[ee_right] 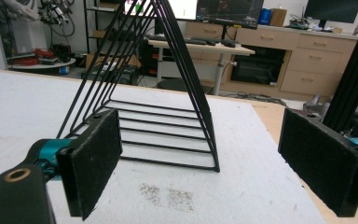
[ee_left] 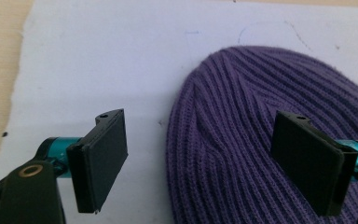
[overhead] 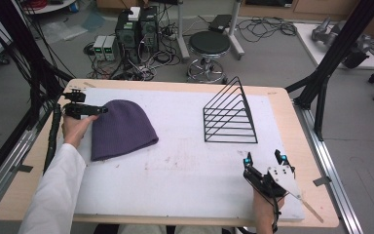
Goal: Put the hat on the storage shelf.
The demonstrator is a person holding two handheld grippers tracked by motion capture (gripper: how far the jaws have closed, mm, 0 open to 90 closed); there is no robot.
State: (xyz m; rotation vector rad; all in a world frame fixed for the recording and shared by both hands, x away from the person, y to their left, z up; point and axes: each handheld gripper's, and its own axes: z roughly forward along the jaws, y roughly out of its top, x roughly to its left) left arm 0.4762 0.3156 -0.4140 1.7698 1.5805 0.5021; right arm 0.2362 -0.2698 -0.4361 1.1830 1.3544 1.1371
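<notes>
A purple knitted beanie (overhead: 121, 127) lies flat on the white mat (overhead: 185, 146) at the left. My left gripper (overhead: 85, 108) hovers at the beanie's top left edge and is open. In the left gripper view the beanie (ee_left: 261, 140) spreads under the right jaw, while the left jaw stands over bare mat (ee_left: 98, 60); midway lies the gripper (ee_left: 205, 163). A black wire triangular rack (overhead: 230, 114) stands at the right centre. My right gripper (overhead: 264, 160) is open near the mat's front right, with the rack (ee_right: 154, 107) ahead of it; nothing sits in the right gripper (ee_right: 214, 168).
The wooden table's edge (overhead: 292, 117) frames the mat. Black frame struts (overhead: 336, 48) rise at the right and left. A stool (overhead: 208, 48) and computer boxes (overhead: 136, 29) stand on the floor beyond the table.
</notes>
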